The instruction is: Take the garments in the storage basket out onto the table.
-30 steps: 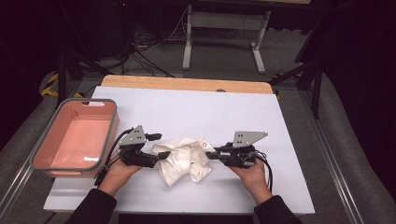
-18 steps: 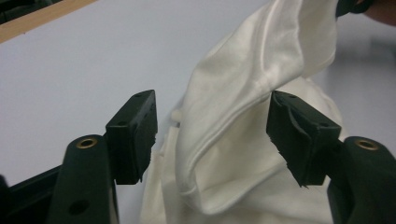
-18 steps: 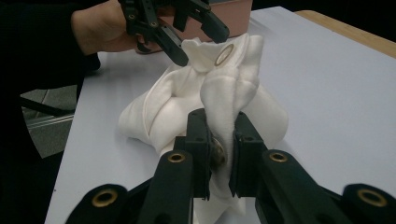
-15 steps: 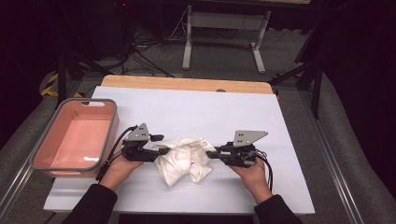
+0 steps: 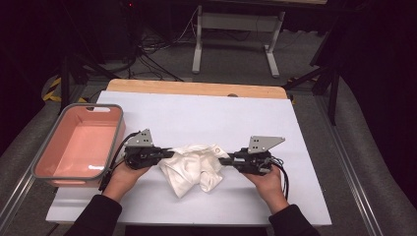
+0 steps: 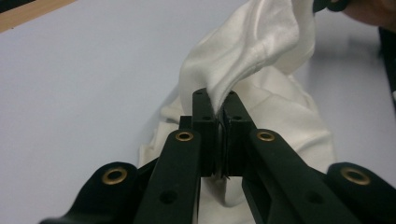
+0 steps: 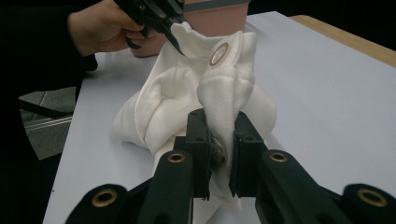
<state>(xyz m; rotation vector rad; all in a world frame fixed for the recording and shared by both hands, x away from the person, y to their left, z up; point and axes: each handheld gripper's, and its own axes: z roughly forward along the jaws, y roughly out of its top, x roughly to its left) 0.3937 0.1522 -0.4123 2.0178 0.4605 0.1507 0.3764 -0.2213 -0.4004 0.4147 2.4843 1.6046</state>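
Near the front edge of the white-covered table (image 5: 196, 118), the left gripper (image 5: 164, 153) has just closed its jaws on a fold of the crumpled white fabric garment (image 5: 194, 167), pinching it tight. Opposite it, the right gripper (image 5: 226, 160) clamps another fold of that cloth, beside a round metal eyelet (image 7: 218, 54). Between both tools the garment hangs bunched, its lower part resting on the table. Open surface lies behind and to the right; a pink rectangular plastic bin with a grey rim (image 5: 78, 147) stands near the left hand (image 5: 125, 174).
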